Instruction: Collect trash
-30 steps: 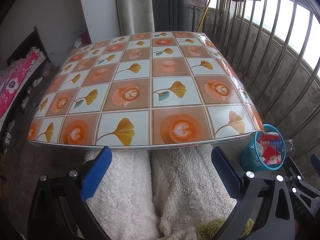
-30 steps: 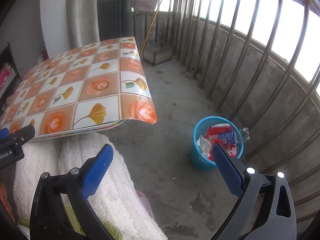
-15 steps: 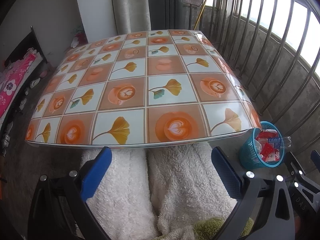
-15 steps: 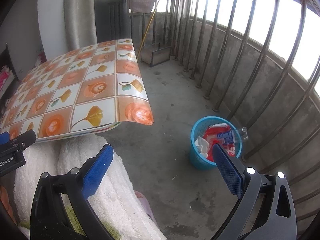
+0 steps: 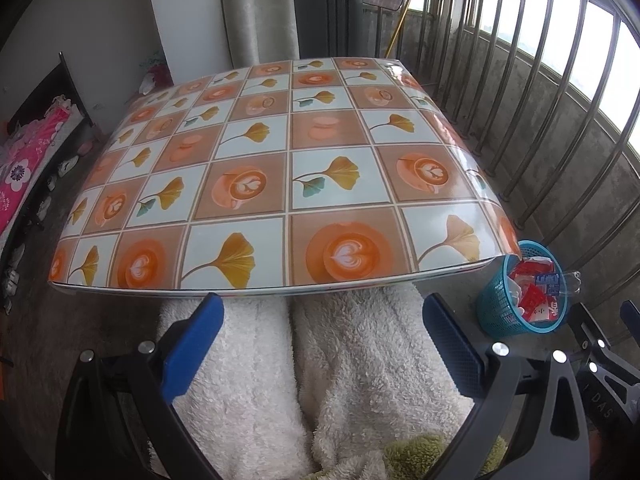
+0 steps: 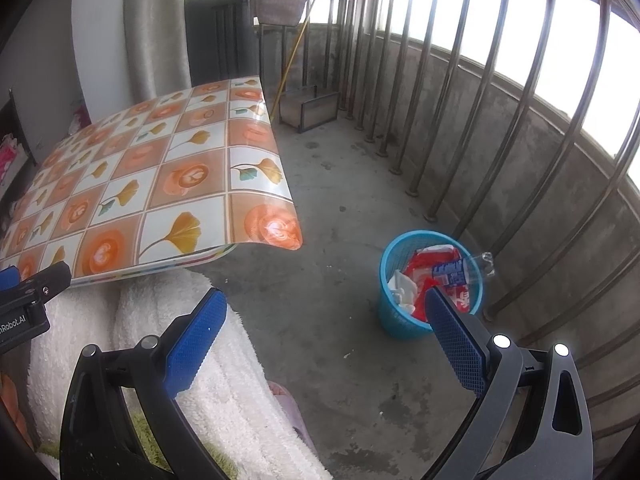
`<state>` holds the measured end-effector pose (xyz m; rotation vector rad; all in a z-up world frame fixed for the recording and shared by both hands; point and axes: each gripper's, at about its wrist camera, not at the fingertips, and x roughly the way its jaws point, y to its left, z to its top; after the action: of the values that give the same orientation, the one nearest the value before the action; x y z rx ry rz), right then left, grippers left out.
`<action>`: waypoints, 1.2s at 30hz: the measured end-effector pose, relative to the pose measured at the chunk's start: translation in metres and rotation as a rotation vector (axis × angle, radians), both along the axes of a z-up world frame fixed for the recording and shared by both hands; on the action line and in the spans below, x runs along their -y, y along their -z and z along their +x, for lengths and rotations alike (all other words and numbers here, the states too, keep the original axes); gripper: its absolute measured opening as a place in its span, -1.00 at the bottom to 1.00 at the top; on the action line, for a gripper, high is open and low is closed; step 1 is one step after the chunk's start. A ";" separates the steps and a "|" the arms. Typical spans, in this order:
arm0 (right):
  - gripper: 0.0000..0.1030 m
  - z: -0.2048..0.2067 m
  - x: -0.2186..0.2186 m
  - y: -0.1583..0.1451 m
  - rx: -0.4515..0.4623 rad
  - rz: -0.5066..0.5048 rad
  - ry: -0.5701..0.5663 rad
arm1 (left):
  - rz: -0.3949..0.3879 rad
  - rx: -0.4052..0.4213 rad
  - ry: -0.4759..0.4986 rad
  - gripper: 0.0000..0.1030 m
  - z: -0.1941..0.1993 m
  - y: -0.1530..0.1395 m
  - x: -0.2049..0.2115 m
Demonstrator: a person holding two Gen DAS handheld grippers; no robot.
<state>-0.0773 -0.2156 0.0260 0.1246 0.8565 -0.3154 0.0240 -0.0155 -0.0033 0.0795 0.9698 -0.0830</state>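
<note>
A blue plastic trash basket (image 6: 400, 322) stands on the concrete floor by the railing, to the right of the table. It holds red wrappers (image 6: 426, 266), white paper and a clear plastic bottle (image 6: 476, 266). It also shows in the left wrist view (image 5: 500, 312). My left gripper (image 5: 320, 316) is open and empty, held over white fleece-clad knees just short of the table's near edge. My right gripper (image 6: 324, 312) is open and empty, above the floor to the left of the basket.
The table (image 5: 280, 168) has a glossy cloth with orange cups and yellow leaves. A metal railing (image 6: 500, 92) curves round the right side. A broom handle (image 6: 292, 60) and a metal frame box (image 6: 308, 108) stand at the back. A pink slipper (image 6: 286, 400) is below.
Both grippers have drawn back and risen slightly, so the table and basket look a little farther off. Both stay open and empty.
</note>
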 end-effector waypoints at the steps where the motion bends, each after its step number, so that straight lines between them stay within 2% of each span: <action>1: 0.85 0.000 0.000 0.000 0.000 -0.001 0.000 | 0.000 0.000 0.000 0.89 0.000 0.000 0.000; 36: 0.85 -0.001 0.000 0.000 -0.001 0.000 0.000 | -0.002 -0.002 -0.004 0.89 -0.001 0.002 -0.003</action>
<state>-0.0783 -0.2154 0.0261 0.1247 0.8574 -0.3152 0.0230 -0.0121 -0.0049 0.0754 0.9717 -0.0800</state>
